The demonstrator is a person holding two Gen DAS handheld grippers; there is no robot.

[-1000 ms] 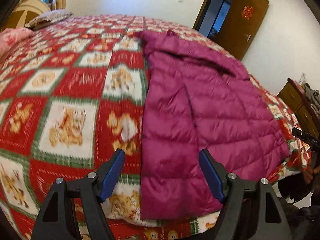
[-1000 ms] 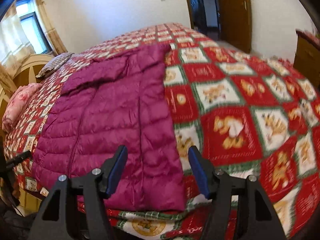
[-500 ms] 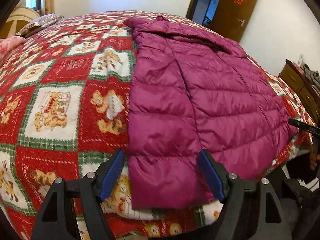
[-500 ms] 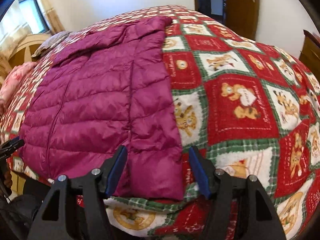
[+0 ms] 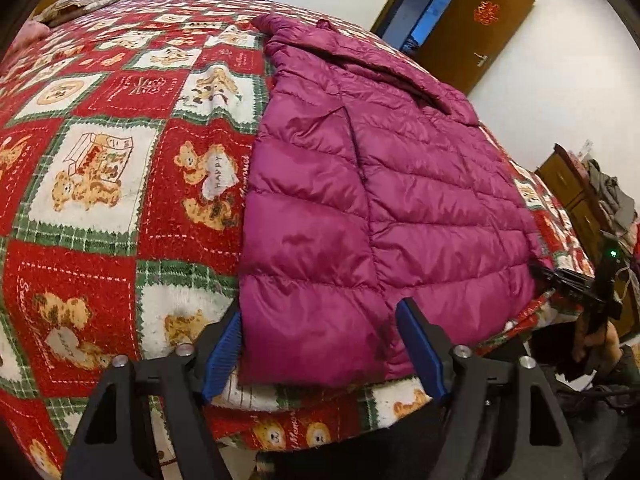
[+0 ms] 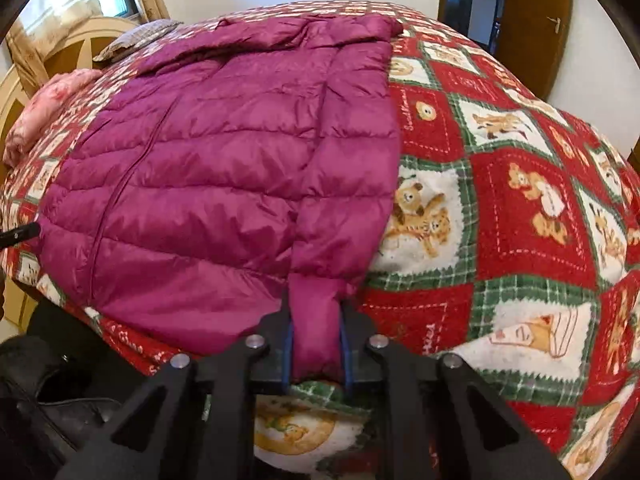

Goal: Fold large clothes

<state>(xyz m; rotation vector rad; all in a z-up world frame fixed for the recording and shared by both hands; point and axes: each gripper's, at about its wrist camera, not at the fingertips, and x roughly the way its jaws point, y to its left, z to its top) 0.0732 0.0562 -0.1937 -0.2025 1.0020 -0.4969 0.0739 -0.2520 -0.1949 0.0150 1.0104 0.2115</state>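
- My right gripper [image 6: 316, 354] is pinching the near end of the jacket [image 6: 224, 184]: a narrow fold of the purple fabric is squeezed between the two blue pads, right at the foot edge of the bed.
- My left gripper [image 5: 320, 348] is standing spread wide, its blue pads [image 5: 222, 350] sitting on either side of the jacket's other near corner; I cannot tell whether they are touching the cloth.
- From the left wrist view, the jacket's hem [image 5: 316, 364] is lying between my left fingers, with the left pad just beside the jacket's outer edge.
- The jacket [image 5: 380, 184] is lying flat on the blanket [image 5: 100, 168], stretching away from both grippers toward the far side of the bed, its quilted bands running across it.
- My right gripper [image 5: 576, 284] is showing at the right of the left wrist view, meeting the jacket's far near-corner.
- The blanket [image 6: 520, 184], red and green with bear squares, is covering the bed on both sides of the jacket.
- Farther off, the jacket's hood [image 6: 280, 30] is lying folded at its far end.
- Beyond it, a pillow [image 6: 136, 38] is resting near the headboard [image 6: 60, 52].
- A brown door [image 5: 476, 28] is standing open against the far wall.
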